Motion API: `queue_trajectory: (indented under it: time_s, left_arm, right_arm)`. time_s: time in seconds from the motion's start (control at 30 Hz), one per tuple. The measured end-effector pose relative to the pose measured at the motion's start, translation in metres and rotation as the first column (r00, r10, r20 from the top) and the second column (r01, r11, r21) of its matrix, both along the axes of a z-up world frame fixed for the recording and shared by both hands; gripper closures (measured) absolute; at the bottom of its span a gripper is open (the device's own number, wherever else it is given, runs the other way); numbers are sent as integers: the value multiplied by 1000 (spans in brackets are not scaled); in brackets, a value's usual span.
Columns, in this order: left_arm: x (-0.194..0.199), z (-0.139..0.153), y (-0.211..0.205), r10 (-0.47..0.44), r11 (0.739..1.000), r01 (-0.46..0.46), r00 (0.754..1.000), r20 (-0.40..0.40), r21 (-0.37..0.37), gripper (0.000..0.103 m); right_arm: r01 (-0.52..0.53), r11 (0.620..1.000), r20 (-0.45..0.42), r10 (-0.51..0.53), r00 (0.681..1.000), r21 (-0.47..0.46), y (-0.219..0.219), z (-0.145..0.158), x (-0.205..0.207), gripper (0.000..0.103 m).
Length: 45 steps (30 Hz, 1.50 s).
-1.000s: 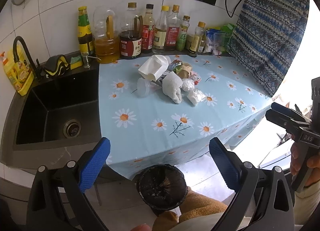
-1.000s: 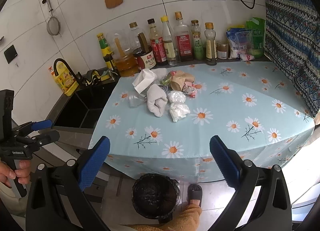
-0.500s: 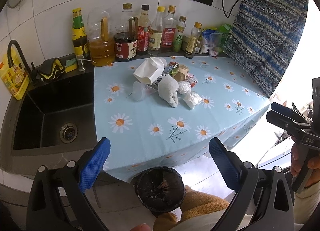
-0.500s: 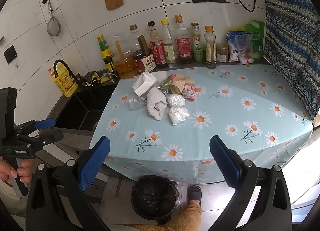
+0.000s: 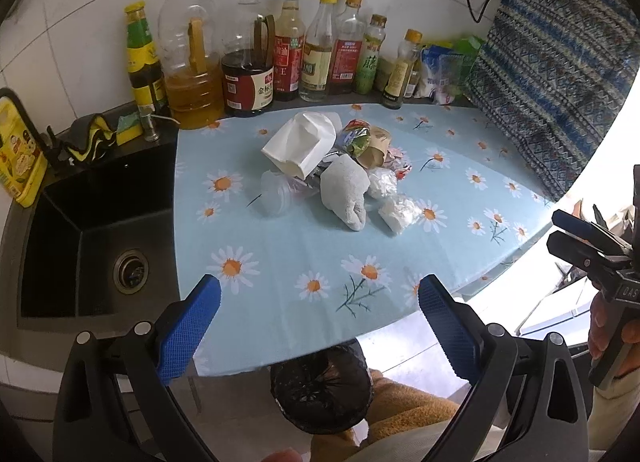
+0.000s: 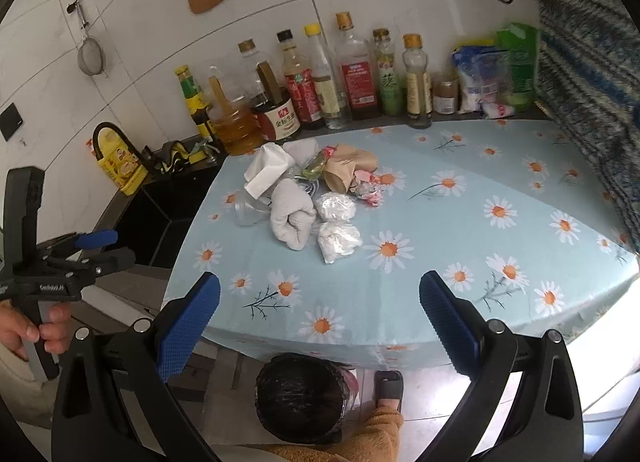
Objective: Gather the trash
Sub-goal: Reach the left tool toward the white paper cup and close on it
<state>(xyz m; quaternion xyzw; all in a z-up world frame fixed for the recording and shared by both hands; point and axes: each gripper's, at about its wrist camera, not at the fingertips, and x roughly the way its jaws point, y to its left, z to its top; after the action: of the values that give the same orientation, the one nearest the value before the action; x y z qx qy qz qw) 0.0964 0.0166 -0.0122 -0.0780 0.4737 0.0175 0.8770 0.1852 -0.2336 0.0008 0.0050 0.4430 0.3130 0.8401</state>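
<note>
A pile of trash lies mid-table on the daisy tablecloth point(image 5: 280, 262): a white tissue pack point(image 5: 300, 143), a grey rolled cloth point(image 5: 346, 191), crumpled white plastic point(image 5: 398, 213), a clear cup point(image 5: 272, 193), a brown paper cup point(image 5: 374, 151) and wrappers. The pile also shows in the right wrist view, with the cloth point(image 6: 290, 217) and plastic point(image 6: 338, 242) in front. A black-lined bin point(image 5: 320, 390) stands on the floor below the table's front edge, also seen from the right point(image 6: 302, 398). My left gripper point(image 5: 318, 318) and right gripper point(image 6: 318, 318) are open and empty, short of the table edge.
A black sink point(image 5: 92, 246) lies left of the table. Sauce and oil bottles point(image 5: 288, 57) line the back wall. A patterned cloth point(image 5: 552, 73) hangs at the right. A person's slippered foot point(image 6: 388, 386) is by the bin.
Both grippers have moved forward toward the table; the trash pile appears closer in both views. Jaws stay open.
</note>
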Motion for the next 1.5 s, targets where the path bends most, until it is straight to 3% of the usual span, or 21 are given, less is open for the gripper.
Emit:
queue_trajectory:
  time_s: [0.43, 0.6, 1.07, 1.43, 1.5]
  left_arm:
    - [101, -20, 7, 6, 998, 0, 996, -90, 63, 7]
    - [138, -36, 13, -32, 997, 41, 991, -129, 66, 7]
    - [215, -72, 18, -194, 974, 213, 959, -206, 73, 7]
    - [245, -98, 36, -202, 977, 213, 946, -254, 16, 8]
    - [247, -102, 38, -211, 976, 215, 944, -255, -11, 14]
  right_arm:
    - [-53, 999, -132, 54, 990, 13, 14, -46, 90, 4]
    - [-80, 997, -170, 82, 982, 17, 23, -64, 115, 4]
    - [-95, 995, -204, 102, 974, 44, 35, -80, 147, 4]
    - [-126, 992, -237, 128, 963, 22, 43, -101, 161, 4]
    - [-130, 991, -244, 136, 960, 39, 45, -104, 163, 4]
